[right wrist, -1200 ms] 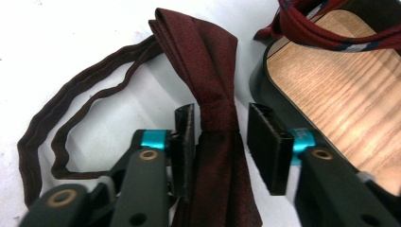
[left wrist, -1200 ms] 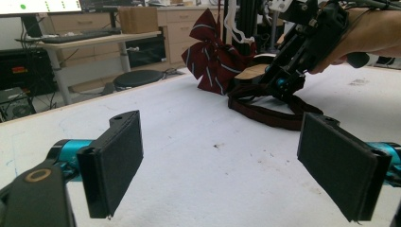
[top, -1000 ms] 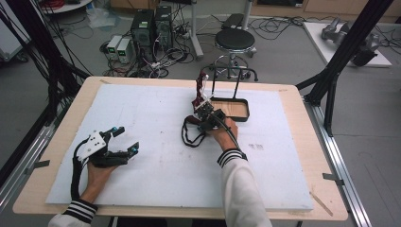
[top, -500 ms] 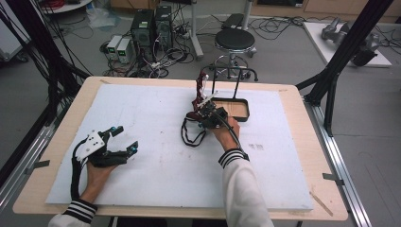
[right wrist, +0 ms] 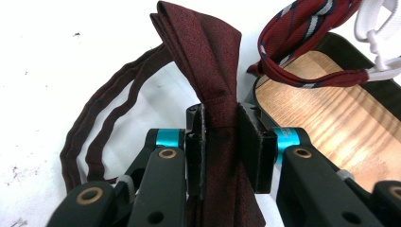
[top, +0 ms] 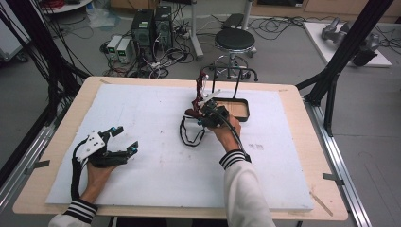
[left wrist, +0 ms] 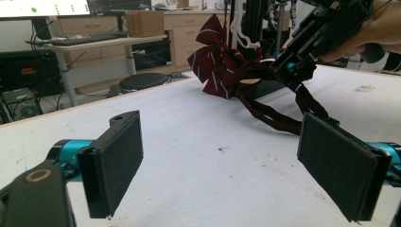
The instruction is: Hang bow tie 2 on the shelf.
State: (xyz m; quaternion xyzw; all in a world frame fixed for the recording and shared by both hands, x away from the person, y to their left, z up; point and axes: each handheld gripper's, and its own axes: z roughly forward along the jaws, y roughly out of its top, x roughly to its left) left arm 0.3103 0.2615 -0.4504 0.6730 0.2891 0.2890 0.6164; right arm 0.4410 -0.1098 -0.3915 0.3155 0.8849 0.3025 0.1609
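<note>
Pinching the dark red bow tie (right wrist: 203, 52) in the right gripper (right wrist: 222, 142) mid-bench, just near of the wooden tray (right wrist: 321, 109), left gripper (left wrist: 222, 175) gaping idle, probably needing a lift onto the tray.

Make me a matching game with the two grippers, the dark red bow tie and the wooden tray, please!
Things:
1. left gripper
2. right gripper
3. dark red bow tie
4. wooden tray

States or places:
A. pinched in the middle between two black pads
B. open, with nothing between its jaws
C. lying on the table under a striped bow tie
D. shut on fabric

Right pairs: 1-B, 2-D, 3-A, 4-C
</note>
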